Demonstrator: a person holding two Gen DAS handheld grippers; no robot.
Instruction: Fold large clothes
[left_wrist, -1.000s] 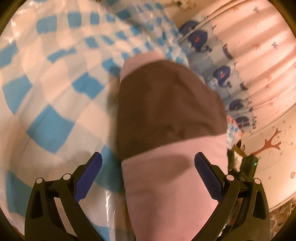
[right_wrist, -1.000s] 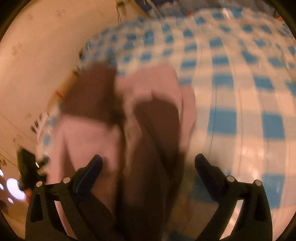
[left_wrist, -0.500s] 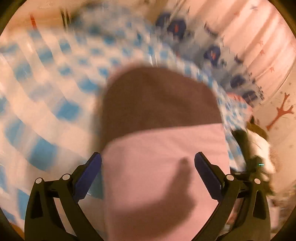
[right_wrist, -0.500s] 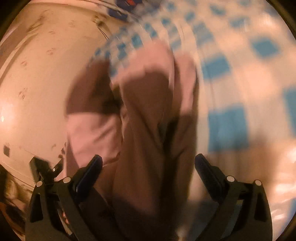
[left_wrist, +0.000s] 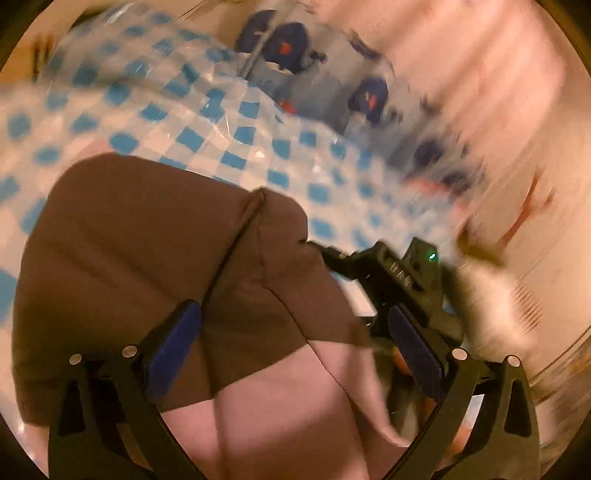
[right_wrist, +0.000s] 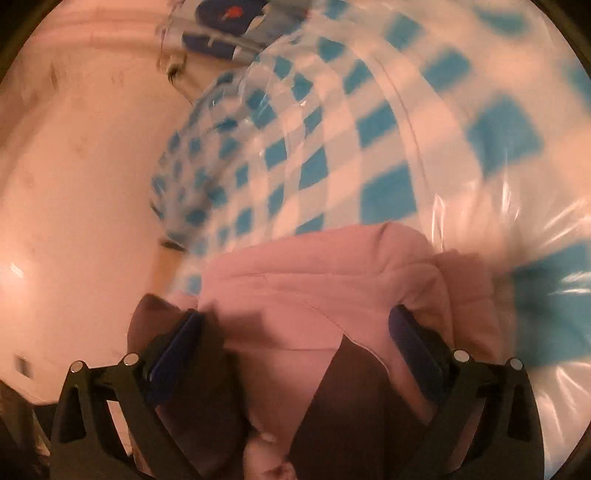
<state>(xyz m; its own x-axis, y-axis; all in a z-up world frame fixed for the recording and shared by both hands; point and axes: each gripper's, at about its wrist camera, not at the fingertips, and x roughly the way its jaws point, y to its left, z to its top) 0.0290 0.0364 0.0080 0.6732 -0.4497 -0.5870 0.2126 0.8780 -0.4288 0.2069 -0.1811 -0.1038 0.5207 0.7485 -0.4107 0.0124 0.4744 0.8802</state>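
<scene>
Two fisheye views look down at a brown-and-pink garment (left_wrist: 147, 258) lying on a surface under a blue-and-white checked cover (left_wrist: 229, 122) with clear plastic over it.

In the left wrist view, the left gripper (left_wrist: 293, 341) hangs close over the garment with its blue-padded fingers (left_wrist: 173, 332) spread wide, gripping nothing. The brown part lies doubled over with a crease down its middle; the pink part runs toward the camera. To the right, the other black gripper unit shows at the garment's edge.

In the right wrist view, the right gripper (right_wrist: 293, 336) also stands wide apart, straddling the pink upper part of the garment (right_wrist: 314, 280) without pinching it. Both tools seem poised to take the next fold. The background is blurred, so details there cannot be told.
</scene>
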